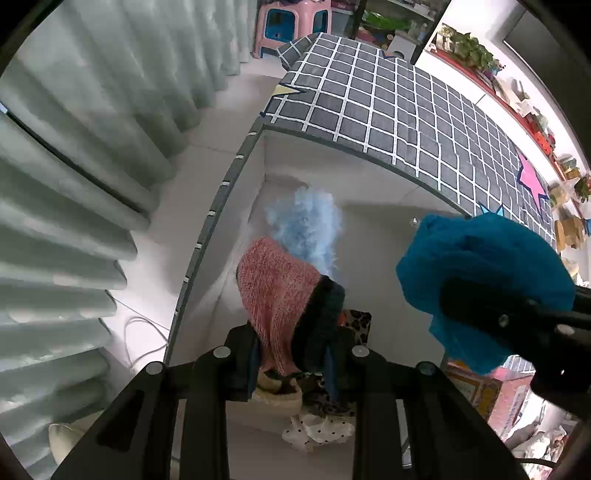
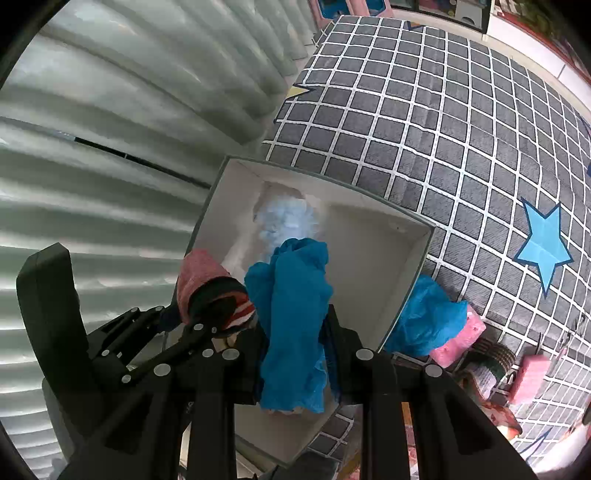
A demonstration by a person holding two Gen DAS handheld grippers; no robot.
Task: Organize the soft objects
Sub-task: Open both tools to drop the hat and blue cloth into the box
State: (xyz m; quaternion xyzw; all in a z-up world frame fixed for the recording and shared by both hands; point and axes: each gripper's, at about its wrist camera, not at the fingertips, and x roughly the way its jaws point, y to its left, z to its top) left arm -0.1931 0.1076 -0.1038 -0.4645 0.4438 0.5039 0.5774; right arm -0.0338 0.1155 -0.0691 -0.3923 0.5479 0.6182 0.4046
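A white-lined open box stands on a grey checked mat. My left gripper is shut on a pink knitted sock with a dark cuff, held over the box; it also shows in the right wrist view. My right gripper is shut on a blue cloth, also over the box; it appears in the left wrist view. A pale blue fluffy item lies inside the box at its far side.
Leopard-print and dotted fabrics lie in the box near its front. Another blue cloth and pink items lie on the mat beside the box. Pale curtains hang at left. A pink stool stands far back.
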